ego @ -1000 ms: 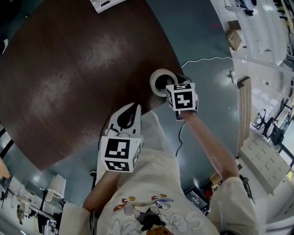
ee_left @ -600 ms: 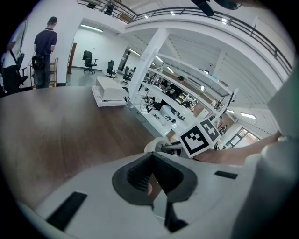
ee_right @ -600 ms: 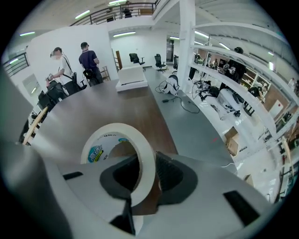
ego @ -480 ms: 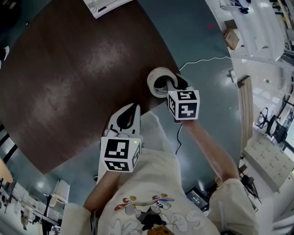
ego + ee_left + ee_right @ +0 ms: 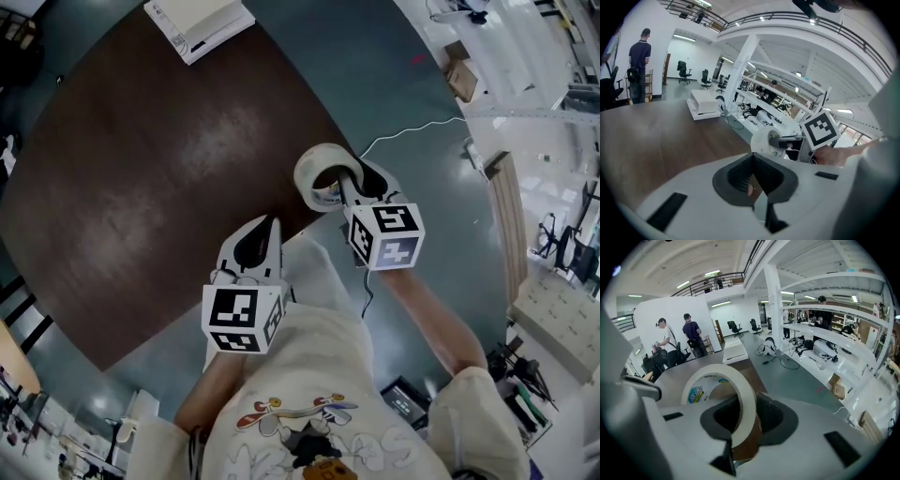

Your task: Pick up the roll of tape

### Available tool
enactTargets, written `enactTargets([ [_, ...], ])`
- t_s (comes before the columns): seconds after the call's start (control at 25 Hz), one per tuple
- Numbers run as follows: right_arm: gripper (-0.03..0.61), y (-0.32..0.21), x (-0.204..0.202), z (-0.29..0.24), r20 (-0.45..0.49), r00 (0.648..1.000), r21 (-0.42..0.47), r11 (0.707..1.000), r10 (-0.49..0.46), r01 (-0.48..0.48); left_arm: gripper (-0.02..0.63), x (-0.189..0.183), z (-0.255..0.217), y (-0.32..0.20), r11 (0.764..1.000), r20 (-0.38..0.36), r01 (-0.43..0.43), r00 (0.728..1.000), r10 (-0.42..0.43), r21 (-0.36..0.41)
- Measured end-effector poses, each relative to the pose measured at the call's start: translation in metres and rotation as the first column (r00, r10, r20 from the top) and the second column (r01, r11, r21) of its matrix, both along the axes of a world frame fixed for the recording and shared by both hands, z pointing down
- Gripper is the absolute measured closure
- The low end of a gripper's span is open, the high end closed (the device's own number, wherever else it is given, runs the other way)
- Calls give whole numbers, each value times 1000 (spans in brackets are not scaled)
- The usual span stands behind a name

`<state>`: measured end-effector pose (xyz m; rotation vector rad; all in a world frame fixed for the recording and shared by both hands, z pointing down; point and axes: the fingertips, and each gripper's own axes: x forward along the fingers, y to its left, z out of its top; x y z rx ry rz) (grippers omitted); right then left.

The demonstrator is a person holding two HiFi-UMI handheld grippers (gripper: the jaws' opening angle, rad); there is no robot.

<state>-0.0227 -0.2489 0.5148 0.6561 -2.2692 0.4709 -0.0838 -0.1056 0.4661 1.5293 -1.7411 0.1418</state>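
Pointing steeply down, gripping upright cream paper tape roll [image 5: 307, 169] by its wall in white right gripper [image 5: 352, 183]; printed core visible; left gripper [image 5: 261, 234] closed, empty.

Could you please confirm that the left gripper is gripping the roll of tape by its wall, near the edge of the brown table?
Not quite: it is the right gripper that grips the roll of tape by its wall, near the edge of the brown table. The right gripper view shows the roll's wall between its jaws. The left gripper has its jaws together with nothing in them.

Left gripper [image 5: 753, 161] sits closed, empty; right gripper [image 5: 777, 140] holds the tape roll [image 5: 760, 142].
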Motion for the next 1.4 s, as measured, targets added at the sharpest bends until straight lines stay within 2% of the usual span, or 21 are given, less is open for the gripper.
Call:
enactTargets([
  [0.28, 486, 6, 15, -67, 130, 991, 44, 998, 40, -47, 607, 3, -34, -1, 998, 37, -14, 999, 12, 65],
  [0.56, 486, 11, 33, -138, 270, 959, 84, 990, 86, -113, 607, 11, -75, -3, 990, 79, -41, 996, 30, 133],
  [1.16, 485, 27, 81, -259, 517, 844, 142, 959, 141, -247, 607, 26, -171, -5, 950, 179, -107, 982, 55, 294],
  [1.4, 486, 40, 92, -287, 584, 800, 157, 948, 138, -278, 607, 30, -188, 2, 940, 175, -118, 982, 64, 320],
])
